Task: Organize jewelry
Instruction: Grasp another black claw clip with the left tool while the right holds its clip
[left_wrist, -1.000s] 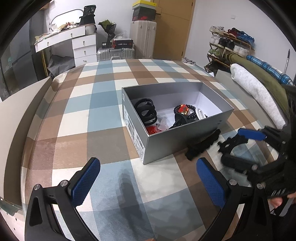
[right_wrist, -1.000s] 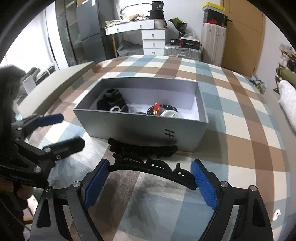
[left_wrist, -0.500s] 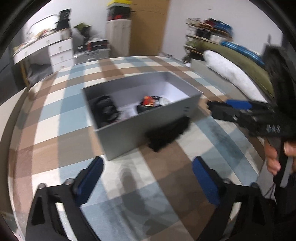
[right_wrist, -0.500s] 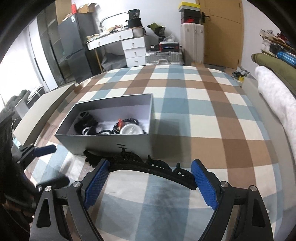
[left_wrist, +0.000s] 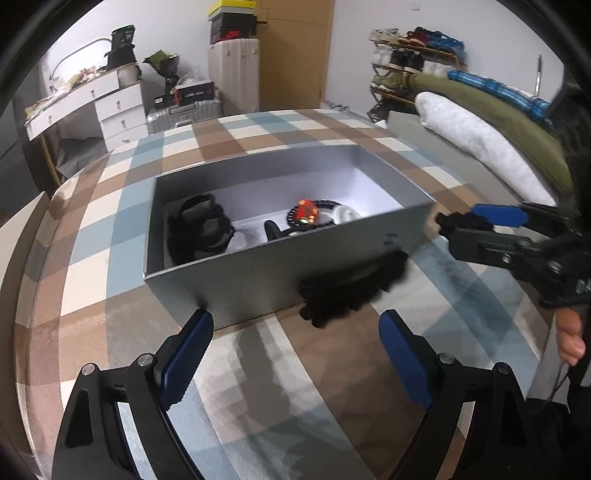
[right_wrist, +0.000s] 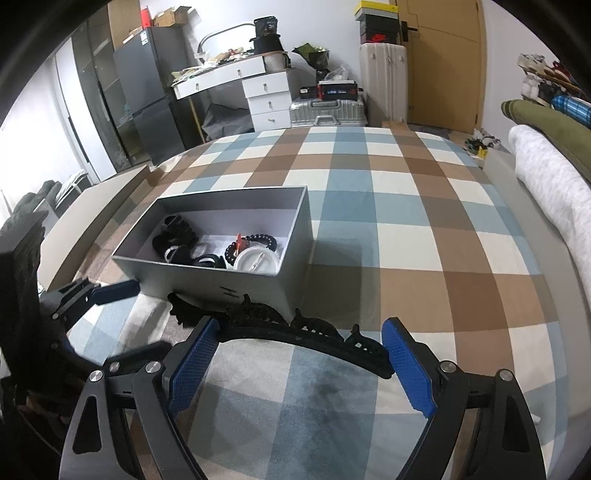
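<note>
- The right wrist view alone shows the right gripper (right_wrist: 299, 363) with a black headband (right_wrist: 306, 341) spanning between its two blue pads (right_wrist: 192, 365); the band's ends sit against the pads, so the jaws are spread wide yet hold it.
- The left wrist view shows that gripper from the side at 3 o'clock (left_wrist: 476, 225), lifted above the bedspread (left_wrist: 92, 229), with only a dark bit of the headband at its tip (left_wrist: 461, 221); the person's hand (left_wrist: 570, 339) shows below it.
- The left gripper (left_wrist: 295, 354) has its jaws wide apart, nothing between them; the right view has it at 9 o'clock (right_wrist: 114, 295).
- The box (left_wrist: 258, 273) sits on the checked bedspread at the centre of the left view, at 10 o'clock from the headband in the right view (right_wrist: 258, 284).
- A second black hairpiece (left_wrist: 351, 288) lies on the bedspread touching the box's near wall; in the left view it is blurred, in the right view it shows just behind the headband (right_wrist: 192, 308).
- Only the right view looks well into the box: black hair ties (right_wrist: 173, 240) at its left end, a beaded bracelet with a red bit (right_wrist: 243, 243) and a white round lid (right_wrist: 256, 262) toward its right.
- At 12 o'clock stand a white desk (right_wrist: 258, 81) and a suitcase (right_wrist: 327, 110); rolled bedding (left_wrist: 476, 136) lies at 2 o'clock in the left view.
</note>
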